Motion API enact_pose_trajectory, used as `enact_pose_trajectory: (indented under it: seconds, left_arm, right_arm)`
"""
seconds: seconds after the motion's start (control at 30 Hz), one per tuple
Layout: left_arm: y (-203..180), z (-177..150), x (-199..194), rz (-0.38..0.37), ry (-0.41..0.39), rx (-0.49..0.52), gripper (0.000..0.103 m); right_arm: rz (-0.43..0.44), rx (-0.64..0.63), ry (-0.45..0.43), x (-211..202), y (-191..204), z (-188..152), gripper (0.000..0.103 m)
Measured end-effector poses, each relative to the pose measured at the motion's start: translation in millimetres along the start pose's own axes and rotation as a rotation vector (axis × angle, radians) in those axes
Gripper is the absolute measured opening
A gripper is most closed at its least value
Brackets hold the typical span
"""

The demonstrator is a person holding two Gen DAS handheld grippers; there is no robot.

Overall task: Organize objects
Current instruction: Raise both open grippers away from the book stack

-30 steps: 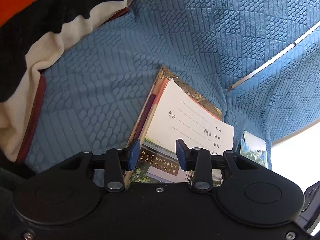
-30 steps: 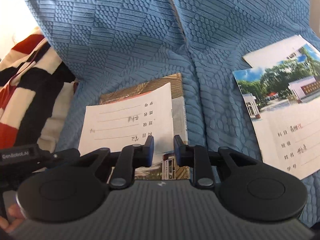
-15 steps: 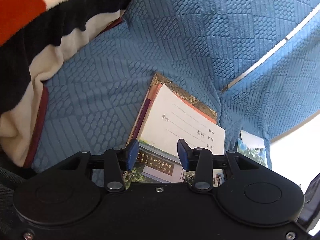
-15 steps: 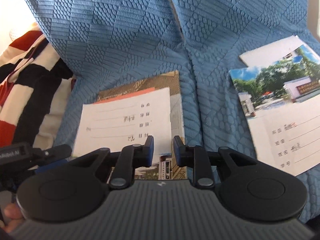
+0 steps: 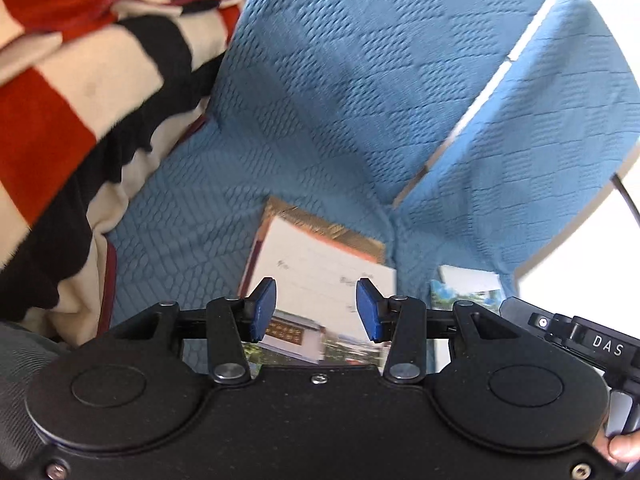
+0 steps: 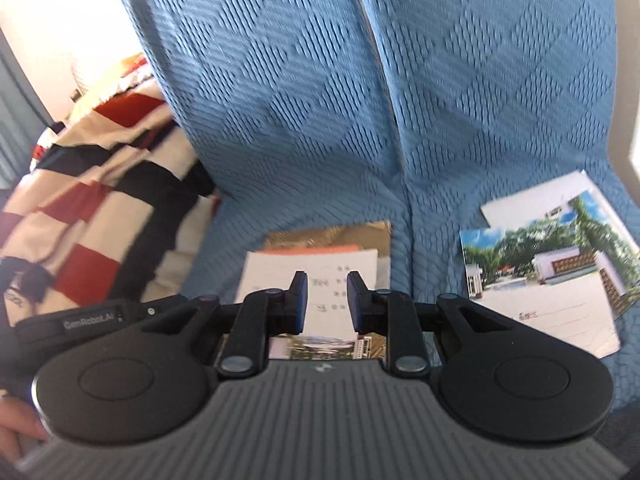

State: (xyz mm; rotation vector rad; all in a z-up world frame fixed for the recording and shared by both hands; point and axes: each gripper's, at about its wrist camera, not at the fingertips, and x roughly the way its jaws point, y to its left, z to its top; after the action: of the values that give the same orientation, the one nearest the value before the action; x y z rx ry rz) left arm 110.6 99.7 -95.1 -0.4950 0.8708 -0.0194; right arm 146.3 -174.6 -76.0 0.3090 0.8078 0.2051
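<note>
Blue quilted fabric covers the sofa (image 6: 460, 92), and the things being sorted lie on its seat. A stack of notebooks (image 6: 320, 276) rests on the left cushion, just beside the seam between the cushions, a white lined cover on top and a gold-brown one showing beneath. Across the seam, on the right cushion, lie two more notebooks (image 6: 536, 276) with a photo of trees and a building on the upper one. Left of the stack sits a striped blanket (image 5: 80, 92) in red, black and cream.

Both tools hover above the stack, and neither grips anything. The left gripper (image 5: 316, 306) has just been opening, with only air between its blue pads; the right gripper (image 6: 323, 304) stands released with a narrower gap, likewise empty.

My reading is that the stack has been set down and this is the pause between placements. Next would come the pair on the right cushion: reach across the seam, pinch a thin cover edge, and bring it over squarely onto the stack.
</note>
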Motion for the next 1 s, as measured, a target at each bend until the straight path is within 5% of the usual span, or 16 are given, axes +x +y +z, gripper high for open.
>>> enact_pose_trajectory:
  seconds: [0.53,1.0]
  left_arm:
    - [-48,-4,-79,-0.054,-0.078,0.091,0.046]
    - [-80,-26,-96,-0.100,-0.068,0.179,0.049]
  right_arm:
    - [-0.014,-0.039,-0.110,-106,6,-7,0.025]
    - [-0.103,-0.045,-0.125,-144,1,-36,0.025]
